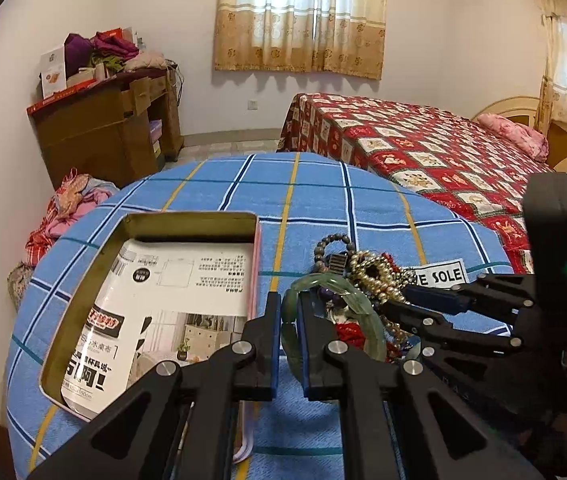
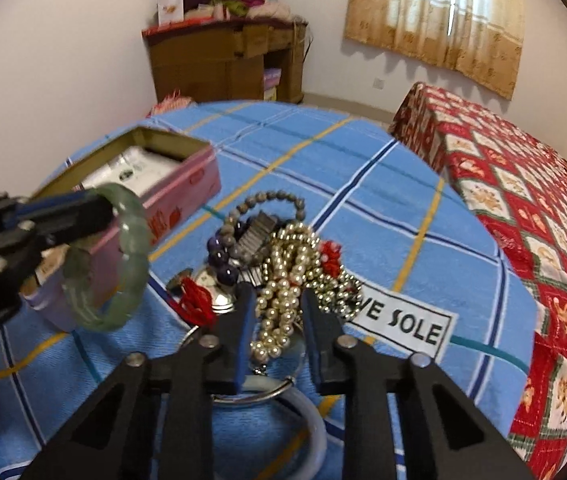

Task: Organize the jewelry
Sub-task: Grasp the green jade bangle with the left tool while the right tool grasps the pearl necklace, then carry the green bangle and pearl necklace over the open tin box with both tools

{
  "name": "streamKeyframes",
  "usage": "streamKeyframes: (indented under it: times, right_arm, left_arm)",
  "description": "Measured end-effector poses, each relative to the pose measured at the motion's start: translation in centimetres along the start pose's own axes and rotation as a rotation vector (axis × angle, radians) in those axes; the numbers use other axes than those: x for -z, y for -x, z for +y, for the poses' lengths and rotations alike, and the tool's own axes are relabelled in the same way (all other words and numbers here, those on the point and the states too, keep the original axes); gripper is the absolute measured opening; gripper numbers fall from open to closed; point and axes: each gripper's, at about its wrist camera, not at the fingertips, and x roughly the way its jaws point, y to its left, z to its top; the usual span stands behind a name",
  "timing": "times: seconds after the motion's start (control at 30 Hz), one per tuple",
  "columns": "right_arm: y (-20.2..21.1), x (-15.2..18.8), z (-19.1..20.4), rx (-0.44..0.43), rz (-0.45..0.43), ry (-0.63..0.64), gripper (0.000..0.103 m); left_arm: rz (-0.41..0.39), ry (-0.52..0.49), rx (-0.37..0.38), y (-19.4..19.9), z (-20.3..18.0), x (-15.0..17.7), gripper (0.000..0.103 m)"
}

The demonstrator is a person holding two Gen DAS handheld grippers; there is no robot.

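Observation:
My left gripper (image 1: 288, 304) is shut on a green jade bangle (image 1: 357, 304), also in the right wrist view (image 2: 131, 240), and holds it above the table beside the open pink tin (image 1: 151, 312), (image 2: 187, 184). A pile of jewelry (image 2: 283, 256) lies on the blue checked cloth: gold pearl strands (image 2: 283, 300), a grey bead bracelet (image 2: 275, 200), purple beads and red knots. My right gripper (image 2: 277, 300) is partly open with its jaws on either side of the gold pearl strands; whether it grips them is unclear. It also shows in the left wrist view (image 1: 395, 300).
The tin holds a printed paper sheet (image 1: 171, 304). A metal ring and a pale bangle (image 2: 315, 432) lie under my right gripper. A white label (image 2: 407, 324) is on the cloth. A bed with a red quilt (image 1: 423, 152) stands to the right, and a wooden desk (image 1: 107, 128) by the wall.

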Motion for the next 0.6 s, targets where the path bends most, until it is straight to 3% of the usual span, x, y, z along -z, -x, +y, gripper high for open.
streamKeyframes:
  times: [0.07, 0.13, 0.6]
  right_arm:
    - [0.0, 0.0, -0.3, -0.008, 0.004, -0.004, 0.018]
    - [0.1, 0.0, -0.4, -0.014, 0.003, -0.003, 0.009]
    - [4.7, -0.7, -0.8, -0.049, -0.103, -0.04, 0.009]
  left_arm:
    - [0.004, -0.001, 0.005, 0.0, -0.1, 0.2, 0.007]
    - [0.004, -0.004, 0.012, 0.0, -0.2, 0.3, 0.007]
    - [-0.051, 0.0, 0.023, 2.4, 0.2, -0.3, 0.007]
